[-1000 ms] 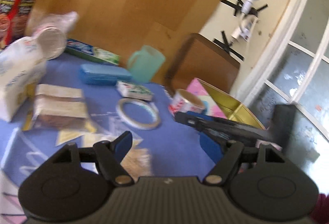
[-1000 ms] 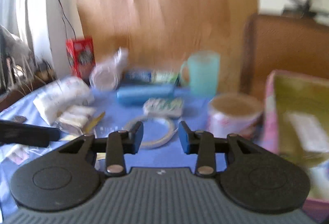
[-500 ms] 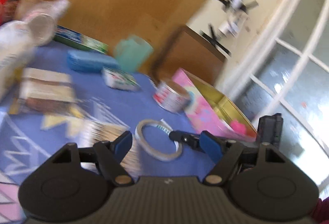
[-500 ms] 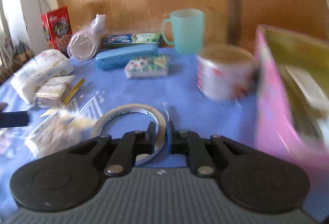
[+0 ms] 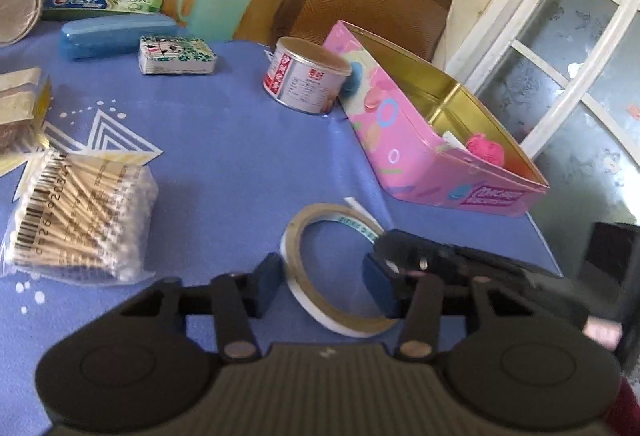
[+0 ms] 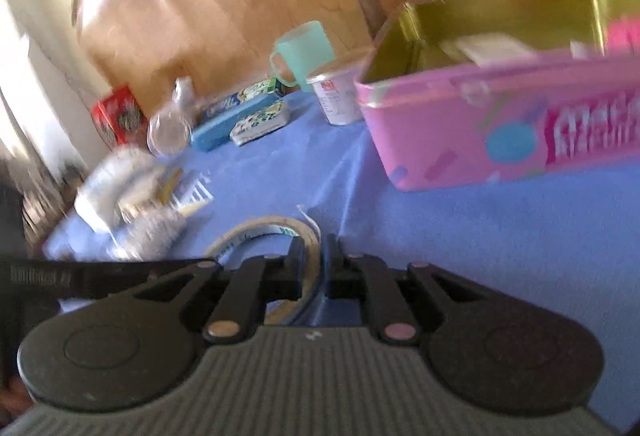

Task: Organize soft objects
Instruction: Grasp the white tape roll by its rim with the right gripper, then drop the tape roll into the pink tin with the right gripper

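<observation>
The right wrist view is smeared by motion, so labels on the pink tin (image 6: 500, 139) and the things at 10 o'clock are hard to read; the left edge of the left wrist view cuts off a bag of paper cups (image 5: 16, 11) and a packet of biscuits (image 5: 18, 103). The right claw (image 6: 320, 264) is nearly closed, its two pads pinching the rim of the tape roll (image 6: 264, 232) at the roll's 3 o'clock side; the near part of the roll is hidden behind the claw's body. In the left wrist view the same tape roll (image 5: 340, 268) is tilted with one side off the blue surface (image 5: 240, 155), and the right claw (image 5: 384, 248) enters from 3 o'clock, its tip blurred where it meets the roll. The left claw (image 5: 324, 286) is wide open and holds nothing; its pads stand either side of the roll without touching it. The pink tin (image 5: 420, 155) sits open at 2 o'clock with a pink ball (image 5: 486, 149) and a white paper partly hidden inside. A bag of cotton swabs (image 5: 80, 220) lies at 9 o'clock, a can (image 5: 306, 75) just beside the tin, a tissue pack (image 5: 176, 55) and green mug (image 5: 218, 3) toward 11 o'clock. Half a second ago the roll lay flat on the surface with the right claw just closing on it; now it is tipped up, and the tin fills more of the right view.
</observation>
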